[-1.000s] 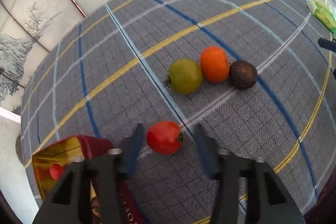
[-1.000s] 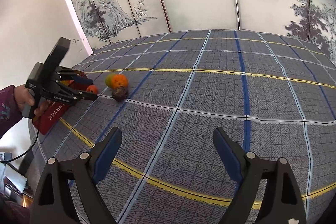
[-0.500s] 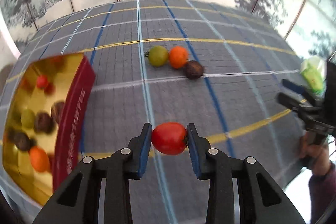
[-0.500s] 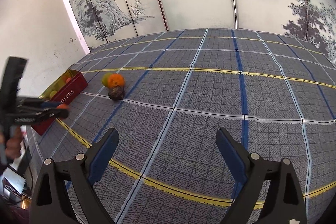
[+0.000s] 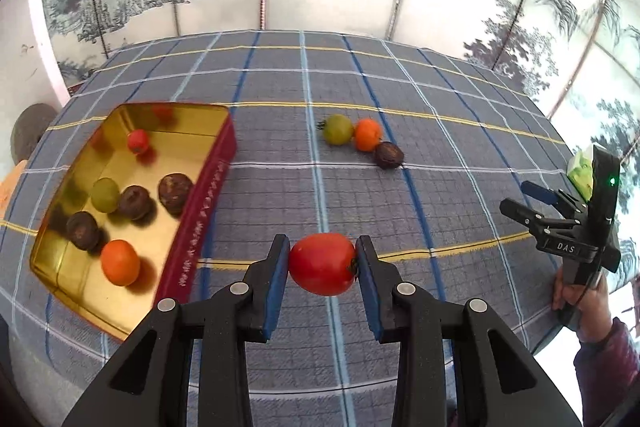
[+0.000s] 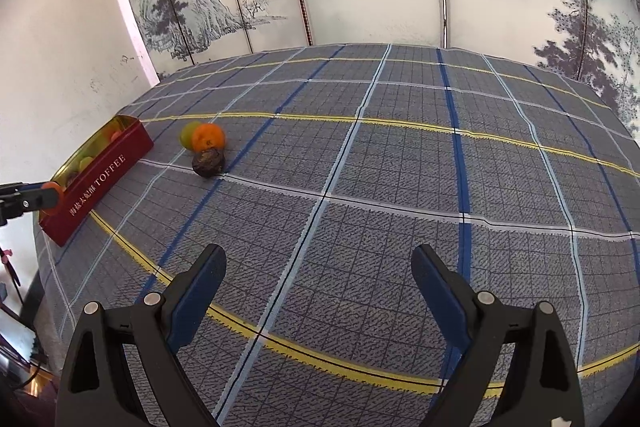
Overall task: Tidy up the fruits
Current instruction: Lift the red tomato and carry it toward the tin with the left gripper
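Left wrist view: left tool (image 5: 322,264) clenched on red tomato (image 5: 322,263), held above the plaid bench (image 5: 440,187), just right of the toffee tin (image 5: 200,203). Tin holds several fruits. Green tomato (image 5: 338,129), orange fruit (image 5: 368,134) and dark brown fruit (image 5: 389,155) sit touching in a row on the bench, well beyond. Right tool (image 6: 318,269) released, its blue pads have just been spreading, nothing between them.

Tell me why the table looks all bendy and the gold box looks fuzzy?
Both wrist views use a fisheye lens, which curves the tablecloth lines; in the left wrist view the tin and its fruit are smeared by motion blur, while the red tomato stays sharp.
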Available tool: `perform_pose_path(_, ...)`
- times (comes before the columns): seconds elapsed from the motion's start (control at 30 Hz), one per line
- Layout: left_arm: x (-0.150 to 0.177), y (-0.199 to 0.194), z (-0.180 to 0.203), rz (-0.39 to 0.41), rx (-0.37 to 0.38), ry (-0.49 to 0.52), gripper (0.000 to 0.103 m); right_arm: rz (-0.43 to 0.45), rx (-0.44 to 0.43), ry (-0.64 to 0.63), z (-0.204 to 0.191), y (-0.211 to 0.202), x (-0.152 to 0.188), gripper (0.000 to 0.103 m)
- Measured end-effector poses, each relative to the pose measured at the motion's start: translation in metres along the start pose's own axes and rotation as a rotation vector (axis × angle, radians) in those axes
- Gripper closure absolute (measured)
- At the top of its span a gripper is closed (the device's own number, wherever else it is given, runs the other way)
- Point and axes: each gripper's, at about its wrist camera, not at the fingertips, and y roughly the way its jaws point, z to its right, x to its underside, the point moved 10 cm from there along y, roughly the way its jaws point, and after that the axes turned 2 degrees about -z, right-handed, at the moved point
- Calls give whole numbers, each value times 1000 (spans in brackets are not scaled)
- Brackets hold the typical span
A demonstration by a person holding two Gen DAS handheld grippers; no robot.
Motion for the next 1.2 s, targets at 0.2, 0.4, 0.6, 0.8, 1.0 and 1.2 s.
perform_pose_path(0.2,-1,-11,-12,24,-18,-5,68,-10,2,-30,-10,3,1,10)
perform_pose_path(0.4,-2,-17,-18,33,-15,-19,68,-11,-81,-92,-51,10,-12,11)
perform_pose_path(0.6,-4,-20,-13,42,-7,-11,68,3,-147,-172,-95,22,-38,11)
perform_pose_path(0.8,-8,-23,-10,48,0,-2,68,11,-184,-226,-119,44,-75,11)
perform_pose_path(1.0,-12,-26,-11,54,1,0,68,-52,-171,-315,-128,86,-97,22)
perform_pose_path(1.2,-17,-28,-16,63,0,-7,68,-67,-170,-317,-126,92,-94,23)
